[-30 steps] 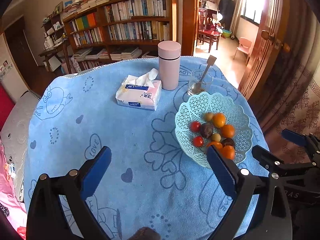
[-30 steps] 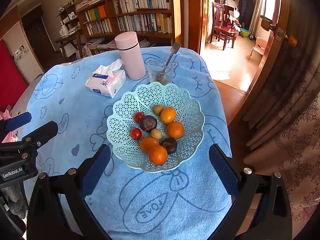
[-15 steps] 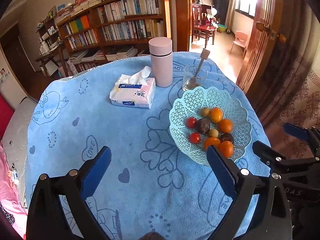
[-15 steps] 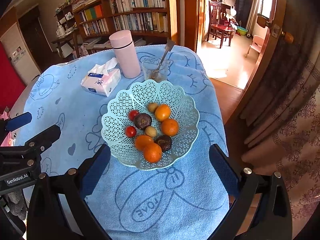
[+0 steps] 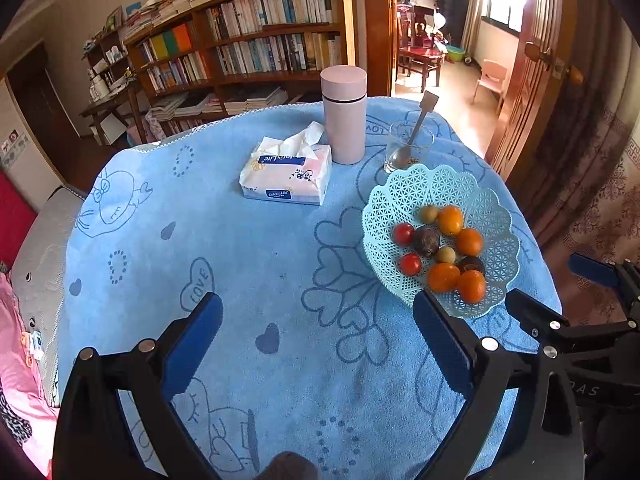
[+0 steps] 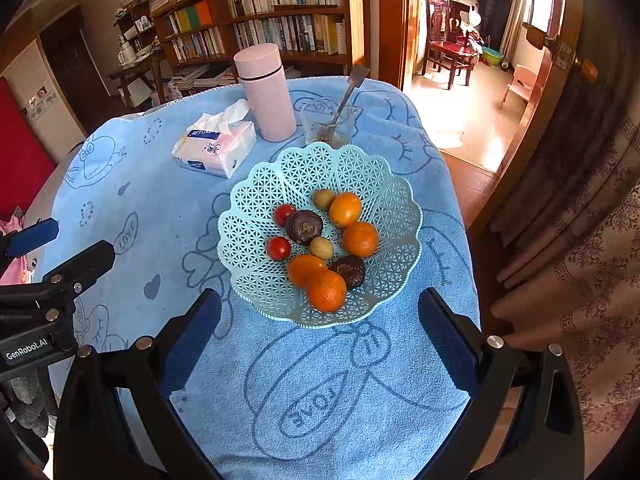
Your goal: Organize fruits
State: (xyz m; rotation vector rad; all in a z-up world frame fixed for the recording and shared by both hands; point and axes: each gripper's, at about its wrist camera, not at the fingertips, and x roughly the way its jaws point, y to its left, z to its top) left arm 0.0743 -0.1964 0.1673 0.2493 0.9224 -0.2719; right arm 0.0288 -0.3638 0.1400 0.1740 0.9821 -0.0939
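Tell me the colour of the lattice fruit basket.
The fruit basket is pale mint green, clearest in the right wrist view.

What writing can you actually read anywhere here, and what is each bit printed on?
"GenRobot.AI": the left claw's black body.
"LOVE": hearts on the blue tablecloth, and upside down inside a drawn oval.
"ColorLife": the tissue pack, on its blue labels.
"...AS": the right claw's body, cut off.
Book spines on the bookshelf: too small to read.

— Where's the light from?
— Daylight floods through the far right window (image 5: 500, 4), glaring on the floor (image 6: 472, 120).
— Sharpness?
— Crisp at centre; edges bend, corners go black.
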